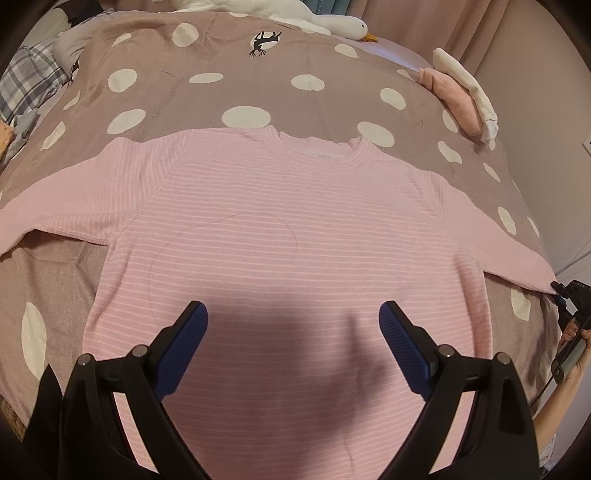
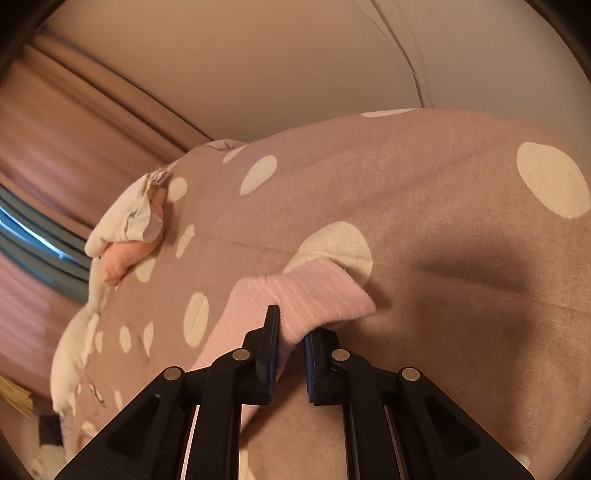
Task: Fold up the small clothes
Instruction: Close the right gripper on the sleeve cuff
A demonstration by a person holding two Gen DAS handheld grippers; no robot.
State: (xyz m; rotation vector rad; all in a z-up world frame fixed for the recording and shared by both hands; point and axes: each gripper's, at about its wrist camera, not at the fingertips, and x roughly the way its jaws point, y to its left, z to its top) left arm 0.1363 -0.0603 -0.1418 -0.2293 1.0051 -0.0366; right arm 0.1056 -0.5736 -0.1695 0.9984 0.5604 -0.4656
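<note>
A pink striped long-sleeved top (image 1: 288,229) lies flat, face up, on a brown bedspread with white dots (image 1: 236,92), its sleeves spread to both sides. My left gripper (image 1: 293,314) is open and empty, hovering over the top's lower body. My right gripper (image 2: 291,332) is shut on the cuff of the top's right sleeve (image 2: 314,295), which is lifted slightly off the bedspread (image 2: 443,221). The right gripper also shows at the far right edge of the left wrist view (image 1: 569,295), at the sleeve's tip.
A folded pile of pink and cream clothes (image 1: 461,92) lies at the bed's far right; it also shows in the right wrist view (image 2: 125,236). A white goose plush (image 1: 332,22) lies at the head. Plaid fabric (image 1: 26,81) lies at the left. Curtains (image 2: 55,155) hang beyond.
</note>
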